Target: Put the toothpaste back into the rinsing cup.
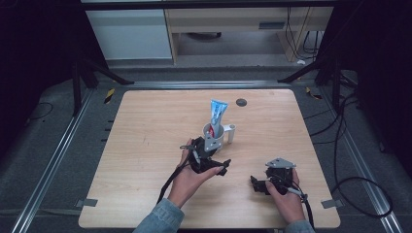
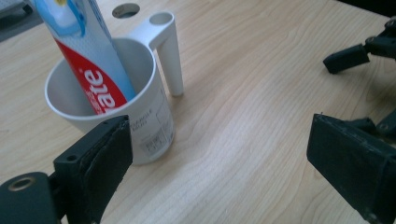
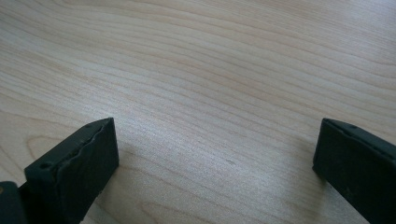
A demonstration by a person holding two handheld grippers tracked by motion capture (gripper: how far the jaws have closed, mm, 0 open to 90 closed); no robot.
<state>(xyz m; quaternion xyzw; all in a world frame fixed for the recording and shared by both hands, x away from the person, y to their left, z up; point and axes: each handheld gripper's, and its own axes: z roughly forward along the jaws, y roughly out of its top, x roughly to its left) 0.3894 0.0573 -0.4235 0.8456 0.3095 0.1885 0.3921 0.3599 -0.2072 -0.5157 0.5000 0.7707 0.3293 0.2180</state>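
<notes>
1. Your left gripper [image 2: 219, 154] stands wide open and holds nothing; the white plastic cup with a side handle [image 2: 140, 116] sits just ahead of its left-hand jaw, not between the two
2. The blue, red and white toothpaste tube [image 2: 93, 60] leans upright inside that cup, well above the jaws
3. Your right gripper [image 3: 215, 158] is also spread wide and empty, over the bare pale wooden table [image 3: 210, 70]
4. Close now and you could clip the cup's wall, tipping it, since the tall tube makes it top-heavy
5. Swing left first, or the jaw may shove the cup away
</notes>
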